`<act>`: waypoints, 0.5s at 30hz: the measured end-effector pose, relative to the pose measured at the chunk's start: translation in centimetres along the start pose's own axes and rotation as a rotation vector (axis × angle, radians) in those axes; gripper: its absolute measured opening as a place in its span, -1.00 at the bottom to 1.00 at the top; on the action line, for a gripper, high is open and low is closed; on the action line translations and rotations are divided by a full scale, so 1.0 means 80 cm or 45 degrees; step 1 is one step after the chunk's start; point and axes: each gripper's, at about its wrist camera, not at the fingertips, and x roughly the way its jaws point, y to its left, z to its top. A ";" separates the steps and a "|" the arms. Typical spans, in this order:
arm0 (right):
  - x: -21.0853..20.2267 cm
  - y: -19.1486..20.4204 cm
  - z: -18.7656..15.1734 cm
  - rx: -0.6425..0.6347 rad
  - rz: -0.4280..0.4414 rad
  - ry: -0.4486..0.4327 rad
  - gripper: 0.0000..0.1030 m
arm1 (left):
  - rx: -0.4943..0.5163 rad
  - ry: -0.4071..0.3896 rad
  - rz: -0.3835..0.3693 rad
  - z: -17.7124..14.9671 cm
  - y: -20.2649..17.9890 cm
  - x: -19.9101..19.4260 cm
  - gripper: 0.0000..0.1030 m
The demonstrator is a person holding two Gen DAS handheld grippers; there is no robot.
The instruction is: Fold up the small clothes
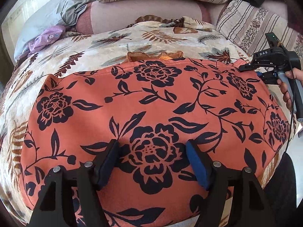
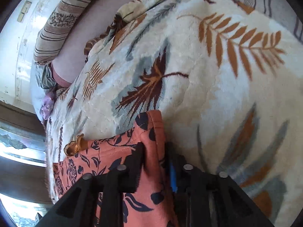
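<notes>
At the far left a purple cloth (image 1: 47,37) lies on the leaf-print blanket (image 1: 106,41), which covers the bed. The orange floral garment (image 1: 151,102) is spread flat across the blanket's near middle. The left hand-held gripper (image 1: 152,162) hangs over its near edge, jaws wide and holding nothing. At the far right corner, the right hand-held gripper (image 2: 154,162) has the garment's edge between its jaws, apparently pinched. A fold seems to be starting; next, the left should close on its near edge.
</notes>
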 end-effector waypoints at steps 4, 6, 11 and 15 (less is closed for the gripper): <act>-0.070 0.021 -0.018 -0.059 -0.042 -0.178 0.39 | -0.131 -0.097 -0.026 -0.003 0.035 -0.050 0.41; -0.096 0.037 -0.036 -0.086 0.051 -0.218 0.39 | -0.211 -0.177 -0.017 -0.012 0.066 -0.082 0.41; -0.105 0.090 -0.116 -0.204 0.307 -0.129 0.43 | -0.508 -0.015 0.085 -0.061 0.164 -0.076 0.11; -0.059 0.107 -0.162 -0.254 0.280 0.008 0.43 | -0.735 0.076 -0.052 -0.098 0.210 -0.068 -0.68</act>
